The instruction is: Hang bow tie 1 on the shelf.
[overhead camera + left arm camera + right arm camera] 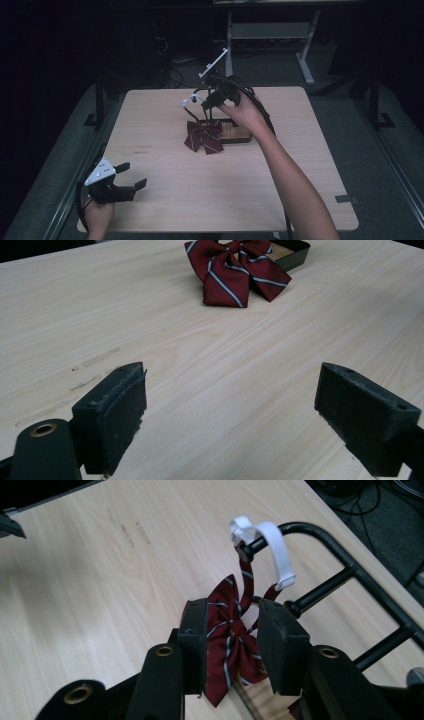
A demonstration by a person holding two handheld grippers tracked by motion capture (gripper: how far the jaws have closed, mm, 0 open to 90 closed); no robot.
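Note:
A dark red striped bow tie (204, 136) (235, 267) (227, 630) rests on the wooden table (200, 200) against a small dark tray with a wooden floor (237, 132). Its white strap (189, 100) (272, 545) is looped over the end of a black metal rack (320, 540) that rises from the tray. My right gripper (205, 102) (232, 615) hovers just above the bow. Its jaws stand a little apart and do not press on the fabric. My left gripper (132, 175) (230, 385) is wide open and empty over the table's near left corner.
The table's left edge runs close beside my left hand (97, 217). Behind the table stand a white desk leg (305, 50) and loose cables (172, 70) on the dark floor. Bare tabletop lies between the two grippers.

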